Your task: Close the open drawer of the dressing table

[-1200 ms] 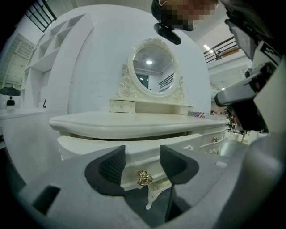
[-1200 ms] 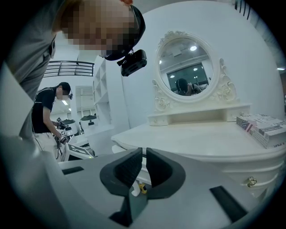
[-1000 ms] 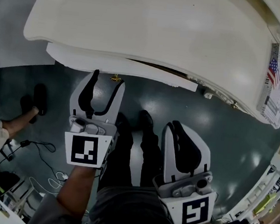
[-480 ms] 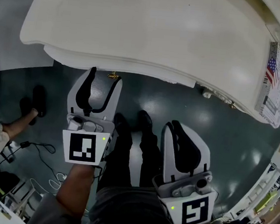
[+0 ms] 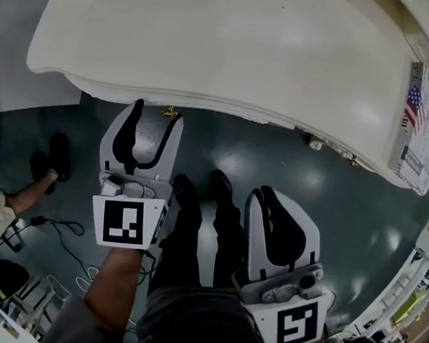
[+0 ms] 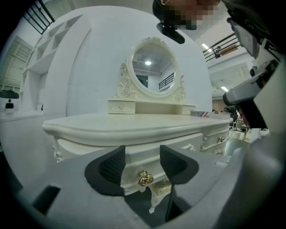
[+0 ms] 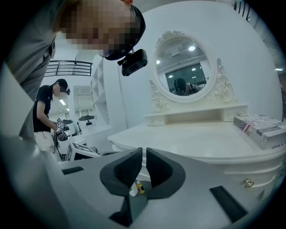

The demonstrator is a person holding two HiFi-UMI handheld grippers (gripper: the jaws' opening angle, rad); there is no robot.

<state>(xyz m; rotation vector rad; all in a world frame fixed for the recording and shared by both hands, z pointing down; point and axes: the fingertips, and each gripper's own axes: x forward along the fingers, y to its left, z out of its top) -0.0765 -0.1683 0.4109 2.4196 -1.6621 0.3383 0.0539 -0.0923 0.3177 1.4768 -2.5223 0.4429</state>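
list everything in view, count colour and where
dressing table: 1, cream, top of head view
drawer: 1, cream, gold handle, between the left jaws
mirror: 1, oval, cream carved frame, back of tabletop
books: small stack, flag cover, tabletop's right end
cables: several, black and white, lower left of head view
second person: 1, black top, left of right gripper view
legs: 2, dark trousers, between the grippers
left gripper: 1, white, jaws apart at the drawer
right gripper: 1, white, jaws together, empty, back from the table
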